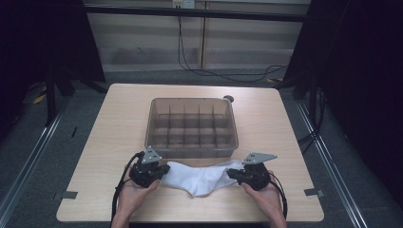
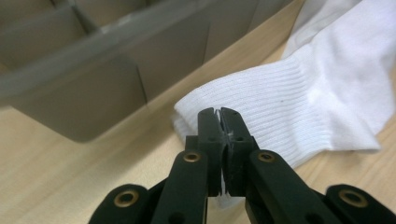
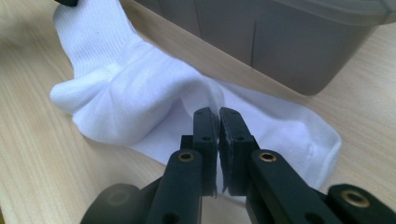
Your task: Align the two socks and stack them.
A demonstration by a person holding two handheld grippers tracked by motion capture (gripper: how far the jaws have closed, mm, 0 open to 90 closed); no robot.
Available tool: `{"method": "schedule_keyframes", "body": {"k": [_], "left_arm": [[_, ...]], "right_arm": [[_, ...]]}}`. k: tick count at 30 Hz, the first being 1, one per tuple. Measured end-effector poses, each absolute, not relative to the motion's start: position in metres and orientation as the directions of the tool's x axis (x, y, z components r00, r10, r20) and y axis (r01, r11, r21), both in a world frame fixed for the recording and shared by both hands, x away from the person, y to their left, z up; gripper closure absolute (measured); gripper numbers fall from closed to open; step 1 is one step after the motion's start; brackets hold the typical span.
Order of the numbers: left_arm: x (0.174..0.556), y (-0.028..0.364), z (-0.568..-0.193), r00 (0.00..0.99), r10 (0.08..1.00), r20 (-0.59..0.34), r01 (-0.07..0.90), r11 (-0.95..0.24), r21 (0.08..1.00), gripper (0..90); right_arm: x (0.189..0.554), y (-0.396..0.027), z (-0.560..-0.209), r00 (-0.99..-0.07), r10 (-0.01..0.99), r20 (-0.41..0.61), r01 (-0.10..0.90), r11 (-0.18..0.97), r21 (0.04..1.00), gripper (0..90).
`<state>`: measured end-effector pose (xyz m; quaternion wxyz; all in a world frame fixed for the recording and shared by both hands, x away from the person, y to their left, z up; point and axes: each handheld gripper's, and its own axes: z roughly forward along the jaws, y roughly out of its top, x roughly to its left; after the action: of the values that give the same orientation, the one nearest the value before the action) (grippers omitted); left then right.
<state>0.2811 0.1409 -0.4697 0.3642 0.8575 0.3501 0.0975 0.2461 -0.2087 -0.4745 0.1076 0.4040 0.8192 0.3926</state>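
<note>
White cotton front and centre: a sock [image 1: 199, 178] lies stretched across the wooden table [image 1: 109, 142], just in front of the grey divided bin [image 1: 191, 127], on the person's side of it. At the end of the bin's near wall on the person's left, the left gripper [image 1: 164, 169] has its jaws clamped tight on the ribbed cuff, and in the left gripper view a sliver of white fabric shows pinched between the black pads [image 2: 219, 122]. Over by the other end of that near wall, the right gripper [image 1: 231, 174] is closed on the toe end, and the right gripper view shows its jaws [image 3: 218, 122] pressed together on the thin cloth there. Between the two grips, the heel bulges away from the bin, toward the table's near edge.
</note>
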Motion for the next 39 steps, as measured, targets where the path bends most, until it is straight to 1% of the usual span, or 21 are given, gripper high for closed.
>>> {"method": "schedule_keyframes", "body": {"k": [2,4,5,6,7,9,10,11,14,19,20,21,22,23,26,27,31,36,39], "left_arm": [[0.284,0.139,-0.477,0.735,0.671,-0.1,0.54,-0.49,0.685,87.6],[0.285,0.137,-0.481,0.73,0.676,-0.096,0.549,-0.496,0.673,83.7],[0.285,0.136,-0.481,0.729,0.679,-0.091,0.545,-0.494,0.677,79.7],[0.284,0.136,-0.48,0.72,0.689,-0.085,0.542,-0.481,0.689,73.5],[0.285,0.137,-0.479,0.718,0.691,-0.086,0.539,-0.473,0.697,67.9],[0.284,0.137,-0.477,0.72,0.689,-0.084,0.532,-0.47,0.704,66.3],[0.284,0.137,-0.476,0.718,0.691,-0.084,0.532,-0.466,0.707,66.4],[0.283,0.135,-0.476,0.734,0.674,-0.082,0.52,-0.48,0.707,67.4],[0.283,0.13,-0.48,0.746,0.662,-0.076,0.515,-0.5,0.696,71.2],[0.284,0.126,-0.484,0.748,0.661,-0.067,0.51,-0.507,0.694,70.5],[0.284,0.125,-0.485,0.75,0.658,-0.062,0.506,-0.511,0.694,70.4],[0.284,0.125,-0.485,0.751,0.658,-0.06,0.505,-0.513,0.695,70.4],[0.284,0.125,-0.485,0.751,0.658,-0.059,0.504,-0.513,0.695,70.4],[0.284,0.126,-0.485,0.754,0.655,-0.051,0.499,-0.521,0.692,70.3],[0.283,0.125,-0.485,0.754,0.657,-0.02,0.487,-0.537,0.688,69.3],[0.283,0.125,-0.486,0.754,0.656,-0.018,0.484,-0.537,0.69,68.9],[0.282,0.124,-0.487,0.747,0.664,-0.012,0.484,-0.532,0.695,68.1],[0.282,0.125,-0.489,0.745,0.666,-0.016,0.482,-0.522,0.704,67.5],[0.282,0.125,-0.489,0.745,0.666,-0.018,0.483,-0.521,0.703,66.8]], "right_arm": [[0.247,-0.207,-0.476,-0.653,0.744,0.145,0.577,0.365,0.731,85.3],[0.248,-0.207,-0.476,-0.653,0.744,0.143,0.578,0.367,0.729,82.7],[0.249,-0.207,-0.476,-0.651,0.746,0.142,0.58,0.367,0.728,80.2],[0.249,-0.207,-0.476,-0.649,0.748,0.14,0.581,0.369,0.726,77.6],[0.249,-0.207,-0.476,-0.646,0.751,0.137,0.581,0.367,0.726,76.7],[0.248,-0.208,-0.477,-0.646,0.751,0.141,0.582,0.364,0.727,75.0],[0.247,-0.21,-0.477,-0.636,0.758,0.142,0.587,0.356,0.727,72.0],[0.247,-0.212,-0.478,-0.632,0.762,0.143,0.589,0.353,0.727,71.2],[0.247,-0.216,-0.482,-0.618,0.771,0.155,0.602,0.337,0.724,67.5],[0.253,-0.212,-0.489,-0.626,0.763,0.164,0.602,0.339,0.723,60.6],[0.254,-0.211,-0.49,-0.628,0.759,0.173,0.6,0.33,0.728,60.6],[0.256,-0.21,-0.492,-0.633,0.752,0.184,0.599,0.324,0.733,61.0],[0.257,-0.209,-0.493,-0.634,0.749,0.19,0.599,0.32,0.734,63.7],[0.258,-0.207,-0.494,-0.641,0.743,0.195,0.598,0.323,0.734,70.2],[0.257,-0.206,-0.493,-0.644,0.741,0.192,0.587,0.317,0.745,84.8],[0.255,-0.207,-0.49,-0.639,0.744,0.196,0.587,0.307,0.749,87.0],[0.246,-0.217,-0.474,-0.627,0.761,0.167,0.569,0.301,0.765,88.8],[0.237,-0.229,-0.454,-0.614,0.776,0.144,0.571,0.31,0.76,88.4],[0.239,-0.231,-0.451,-0.599,0.79,0.13,0.573,0.309,0.759,86.9]]}}
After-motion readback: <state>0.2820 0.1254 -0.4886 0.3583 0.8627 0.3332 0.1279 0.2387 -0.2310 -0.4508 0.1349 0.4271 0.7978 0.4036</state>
